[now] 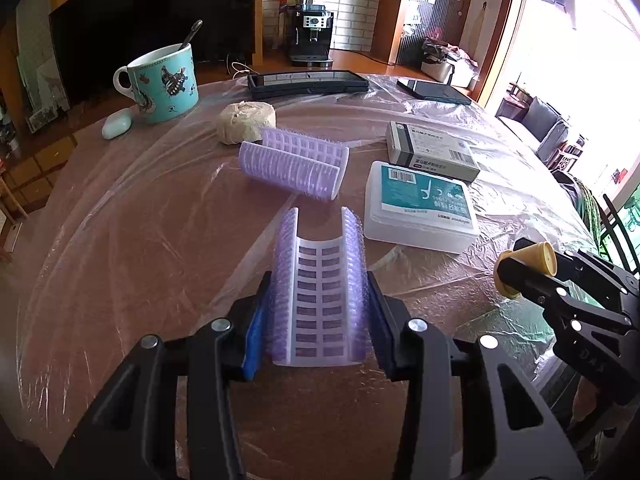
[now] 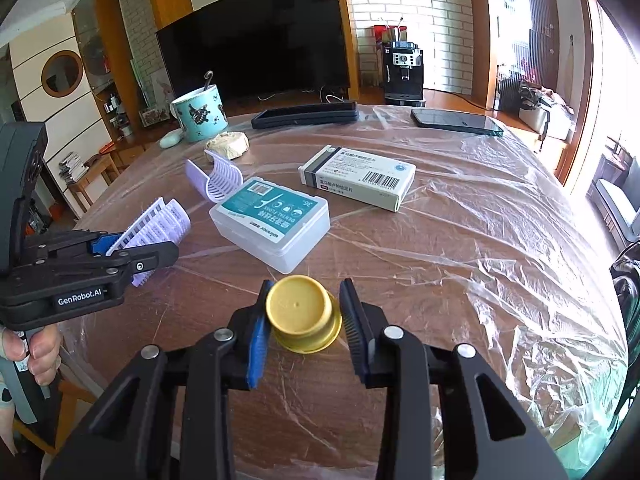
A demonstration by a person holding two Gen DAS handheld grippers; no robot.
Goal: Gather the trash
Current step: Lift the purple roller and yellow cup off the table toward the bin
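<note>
My left gripper [image 1: 318,300] is shut on a purple half hair roller [image 1: 318,292], held above the table; it also shows in the right wrist view [image 2: 154,230]. My right gripper [image 2: 305,312] is shut on a yellow bottle cap [image 2: 302,314], also seen in the left wrist view [image 1: 528,264]. Two more purple roller halves [image 1: 296,164] lie on the plastic-covered table [image 1: 160,240], beside a crumpled paper ball [image 1: 246,122].
A dental floss box [image 1: 420,204] and a medicine box [image 1: 430,150] lie at the right of the rollers. A teal mug [image 1: 164,80] with a spoon, a small white case [image 1: 116,123], a black tablet [image 1: 308,82] and a phone [image 1: 436,90] sit at the far side.
</note>
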